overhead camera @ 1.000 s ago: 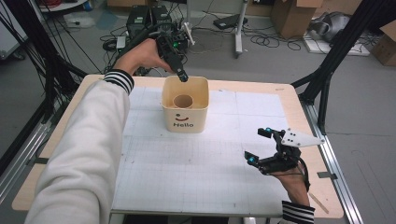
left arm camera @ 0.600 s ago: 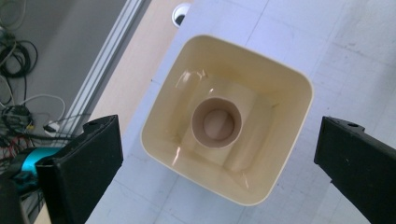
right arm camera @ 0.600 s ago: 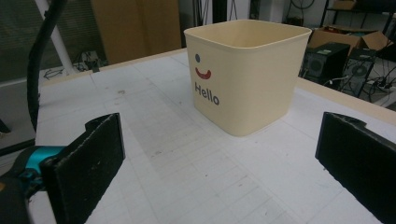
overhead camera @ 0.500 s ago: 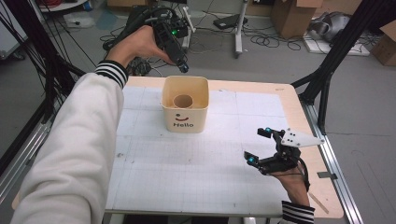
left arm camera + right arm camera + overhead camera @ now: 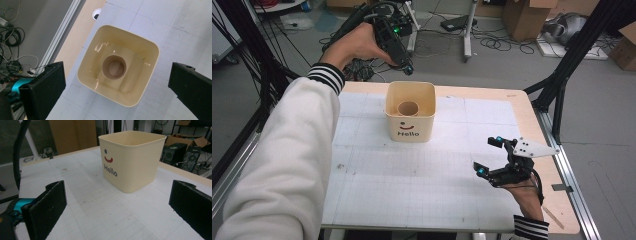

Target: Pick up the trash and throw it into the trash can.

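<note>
Overhead, a cardboard tube [image 5: 114,69] inside the cream bin [image 5: 147,52]; both grippers' jaws wide apart, empty.

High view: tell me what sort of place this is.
Probably a lab or workshop. Loose cables trail over a grey floor, cardboard boxes stand at the back, and the table sits in a black metal frame.

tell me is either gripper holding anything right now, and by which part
Nothing is held. The left gripper hangs open above the cream Hello bin, and the right gripper rests open over the white mat.
</note>
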Demonstrator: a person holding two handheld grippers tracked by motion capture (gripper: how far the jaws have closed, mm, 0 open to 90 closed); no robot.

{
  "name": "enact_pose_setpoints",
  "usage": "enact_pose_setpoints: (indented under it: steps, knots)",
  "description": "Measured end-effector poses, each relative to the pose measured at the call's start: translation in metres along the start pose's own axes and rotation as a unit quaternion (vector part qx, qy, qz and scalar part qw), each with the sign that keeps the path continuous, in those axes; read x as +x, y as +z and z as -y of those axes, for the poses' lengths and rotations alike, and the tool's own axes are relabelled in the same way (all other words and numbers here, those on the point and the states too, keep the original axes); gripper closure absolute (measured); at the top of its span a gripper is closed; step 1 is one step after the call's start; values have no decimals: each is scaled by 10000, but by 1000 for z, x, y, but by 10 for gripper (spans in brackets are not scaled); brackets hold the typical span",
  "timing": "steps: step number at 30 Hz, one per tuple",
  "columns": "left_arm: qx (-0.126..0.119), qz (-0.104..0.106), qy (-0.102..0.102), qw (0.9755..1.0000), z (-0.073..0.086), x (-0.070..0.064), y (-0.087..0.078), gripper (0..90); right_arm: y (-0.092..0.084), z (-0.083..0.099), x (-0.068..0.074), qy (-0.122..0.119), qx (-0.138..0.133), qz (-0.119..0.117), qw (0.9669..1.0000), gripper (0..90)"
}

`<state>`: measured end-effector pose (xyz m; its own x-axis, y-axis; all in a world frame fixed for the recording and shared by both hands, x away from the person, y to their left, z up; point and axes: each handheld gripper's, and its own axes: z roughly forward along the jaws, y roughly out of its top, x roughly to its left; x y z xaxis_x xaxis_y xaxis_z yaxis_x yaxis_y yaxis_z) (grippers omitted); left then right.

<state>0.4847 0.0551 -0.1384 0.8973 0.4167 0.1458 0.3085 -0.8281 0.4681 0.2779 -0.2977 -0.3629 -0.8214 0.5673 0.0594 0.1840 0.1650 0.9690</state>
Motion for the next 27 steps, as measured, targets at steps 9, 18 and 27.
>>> enact_pose_setpoints:
  steps: [9,18,27]
  knots:
    - [-103,-124,-55,9999,20,-4,-10,17,1,0,0,-2,21,-11,10000,2]
    - [-498,-181,-169,9985,47,-16,-30,17,2,0,1,10,6,-31,10000,2]
    - [-938,-200,-176,9952,73,-24,-39,17,2,0,2,-2,27,-26,10000,2]
